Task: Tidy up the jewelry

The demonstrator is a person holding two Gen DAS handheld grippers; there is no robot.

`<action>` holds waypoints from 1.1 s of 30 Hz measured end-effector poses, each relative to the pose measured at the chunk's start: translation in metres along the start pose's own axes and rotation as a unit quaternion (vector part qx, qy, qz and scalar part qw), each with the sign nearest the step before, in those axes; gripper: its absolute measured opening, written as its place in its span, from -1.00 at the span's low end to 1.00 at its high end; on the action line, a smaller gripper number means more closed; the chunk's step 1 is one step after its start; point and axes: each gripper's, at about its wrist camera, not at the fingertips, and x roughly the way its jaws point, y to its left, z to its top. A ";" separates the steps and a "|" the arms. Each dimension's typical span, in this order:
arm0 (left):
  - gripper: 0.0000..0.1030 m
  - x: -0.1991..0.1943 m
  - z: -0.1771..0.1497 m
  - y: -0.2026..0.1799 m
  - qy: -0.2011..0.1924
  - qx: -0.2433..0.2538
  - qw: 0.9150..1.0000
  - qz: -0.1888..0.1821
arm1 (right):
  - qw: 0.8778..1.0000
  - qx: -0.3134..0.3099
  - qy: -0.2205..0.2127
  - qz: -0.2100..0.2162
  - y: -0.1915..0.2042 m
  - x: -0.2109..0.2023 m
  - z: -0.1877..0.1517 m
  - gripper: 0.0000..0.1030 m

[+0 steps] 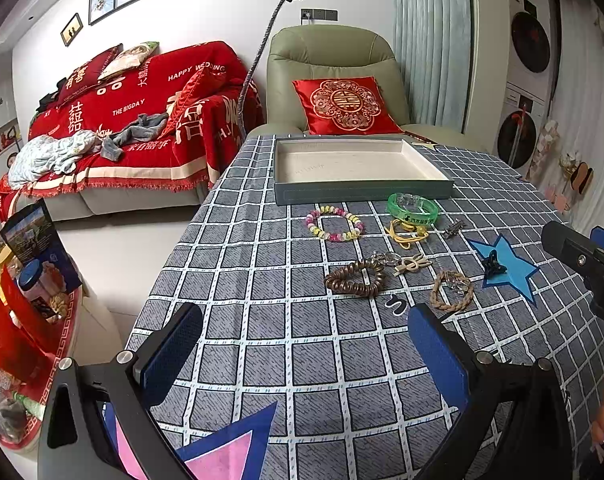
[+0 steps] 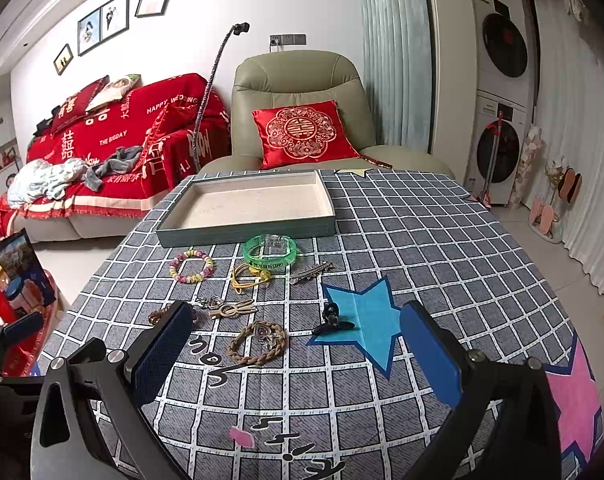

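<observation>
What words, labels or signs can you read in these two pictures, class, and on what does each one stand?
"HAPPY WEDDING": red sofa throw.
"THE BIGDAY": the same throw.
Large white Chinese characters: also on the throw, not read with certainty.
Gold double-happiness emblem: red cushion on the armchair.
Dark print on the green bangle: too small to read.
Black marks on the checked tablecloth: illegible.

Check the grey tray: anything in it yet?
Empty. The grey tray with cream lining shows only bare lining in both views; all jewelry lies on the checked tablecloth.
</observation>
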 end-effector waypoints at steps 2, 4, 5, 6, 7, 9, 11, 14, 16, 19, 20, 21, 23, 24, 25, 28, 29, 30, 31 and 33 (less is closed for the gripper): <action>1.00 0.000 0.000 0.000 0.000 0.000 1.000 0.000 | 1.000 0.000 0.000 0.001 -0.001 0.000 0.000 1.00; 1.00 0.000 0.000 0.000 0.000 0.000 1.000 0.000 | 1.000 0.000 0.000 0.000 0.000 0.000 0.000 1.00; 1.00 0.000 -0.001 0.000 0.000 0.000 1.000 0.000 | 1.000 0.000 0.000 0.000 -0.001 0.000 0.000 1.00; 1.00 0.000 0.000 0.000 0.000 0.000 1.000 0.000 | 1.000 0.001 0.001 0.001 0.000 0.000 0.000 1.00; 1.00 0.000 0.000 0.000 -0.001 0.000 1.000 0.000 | 1.000 0.001 0.001 0.001 -0.001 0.000 0.000 1.00; 1.00 0.000 0.000 0.000 0.000 0.000 1.000 0.000 | 1.000 0.000 0.000 0.000 0.000 0.000 0.000 1.00; 1.00 0.000 -0.001 0.000 0.000 0.000 1.000 0.000 | 1.000 0.000 0.000 0.001 -0.001 0.000 -0.001 1.00; 1.00 0.000 0.000 0.000 -0.001 0.000 1.000 0.000 | 1.000 0.001 0.000 0.001 -0.001 0.001 -0.001 1.00; 1.00 0.000 -0.001 0.000 0.000 0.000 1.000 0.000 | 1.000 0.001 0.000 0.001 -0.001 0.001 -0.001 1.00; 1.00 0.000 0.000 0.000 0.000 0.000 1.000 0.000 | 1.000 0.001 0.000 0.001 -0.001 0.001 -0.001 1.00; 1.00 0.000 -0.001 0.000 0.000 0.000 1.000 0.000 | 1.000 0.001 0.001 0.001 -0.001 0.001 -0.001 1.00; 1.00 0.000 0.000 0.000 0.000 0.000 1.000 0.000 | 1.000 0.003 0.001 0.001 -0.002 0.001 -0.001 1.00; 1.00 0.000 0.000 0.000 0.001 0.000 1.000 0.000 | 1.000 0.003 0.001 0.002 -0.002 0.001 -0.001 1.00; 1.00 0.000 0.000 0.000 0.001 0.001 1.000 0.000 | 1.000 0.004 0.001 0.001 -0.001 0.001 -0.001 1.00; 1.00 0.000 -0.001 0.000 0.001 0.001 1.000 0.000 | 1.000 0.004 0.002 0.002 -0.001 0.001 -0.001 1.00; 1.00 0.000 0.000 0.000 0.001 0.001 1.000 0.000 | 1.000 0.003 0.001 0.001 -0.001 0.001 -0.001 1.00; 1.00 0.000 -0.001 0.000 0.002 0.001 1.000 0.000 | 1.000 0.003 0.001 0.001 -0.002 0.001 -0.001 1.00; 1.00 0.000 -0.001 0.000 0.001 0.001 1.000 0.000 | 1.000 0.003 0.001 0.002 -0.002 0.001 -0.001 1.00; 1.00 0.000 0.000 0.000 0.001 0.001 1.000 0.000 | 1.000 0.003 0.001 0.002 -0.002 0.001 -0.001 1.00; 1.00 0.000 0.000 -0.003 0.003 0.002 1.000 -0.001 | 1.000 0.004 0.002 0.001 -0.003 0.001 -0.001 1.00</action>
